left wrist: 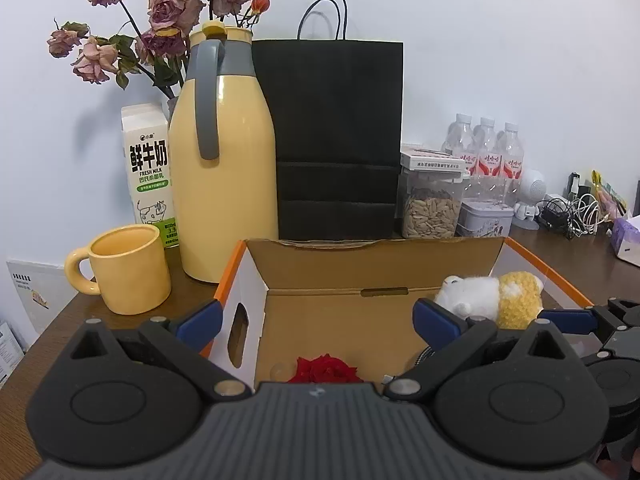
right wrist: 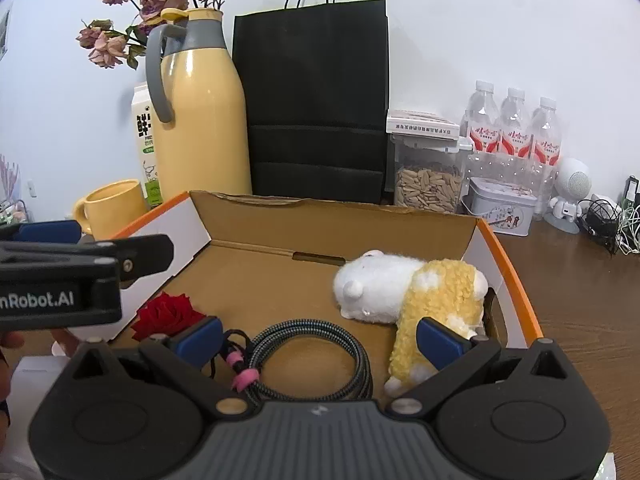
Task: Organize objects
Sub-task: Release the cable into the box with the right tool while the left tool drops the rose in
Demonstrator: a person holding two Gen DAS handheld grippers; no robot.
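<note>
An open cardboard box with orange-edged flaps stands on the brown table. Inside lie a red rose head, a white and yellow plush toy and a coiled braided cable. My left gripper hangs open over the box's near left side, the rose below and between its blue pads, untouched. My right gripper is open above the cable coil, its right pad close against the plush's yellow part. The left gripper's arm shows at the right wrist view's left edge.
Behind the box stand a yellow thermos jug, a black paper bag, a milk carton, a yellow mug, dried roses, a seed jar, a tin and three water bottles. Tangled cables lie far right.
</note>
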